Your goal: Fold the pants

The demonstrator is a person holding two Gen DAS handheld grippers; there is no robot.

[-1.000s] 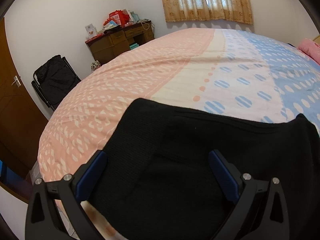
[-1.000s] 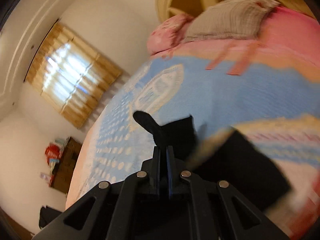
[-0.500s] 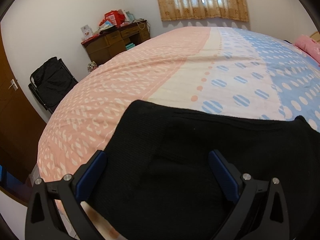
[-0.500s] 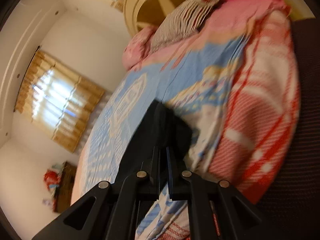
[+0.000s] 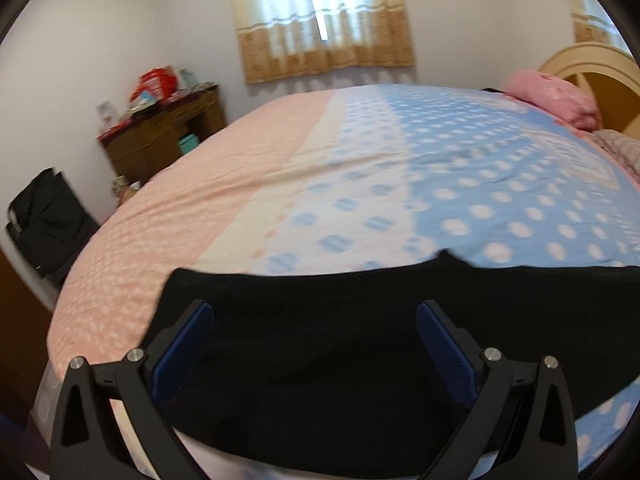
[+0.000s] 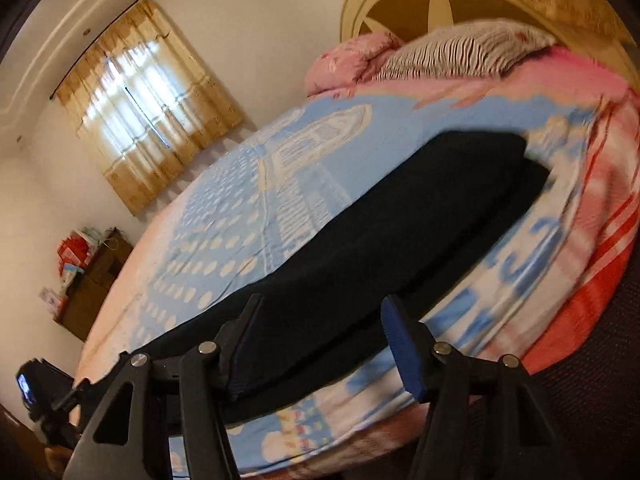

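Black pants point(image 5: 328, 364) lie flat along the near edge of the bed, folded lengthwise with one layer on the other point(image 6: 400, 216). My left gripper point(image 5: 316, 340) hovers open above the left end of the pants, its blue pads point(image 5: 182, 346) wide apart and off the cloth. My right gripper point(image 6: 320, 336) is over the pants further along; its jaws are opening, and the cloth lies beneath them with nothing pinched.
The bed sheet point(image 5: 360, 184) is pink on the left and dotted blue on the right. Pillows point(image 6: 460, 48) and a headboard point(image 6: 420, 4) are at the far end. A wooden desk point(image 5: 160, 136) and a black chair point(image 5: 48, 224) stand by the wall.
My right gripper was shut on a bit of black cloth; it swung along the bed, opened and let go. My left gripper rose and turned right, staying open.
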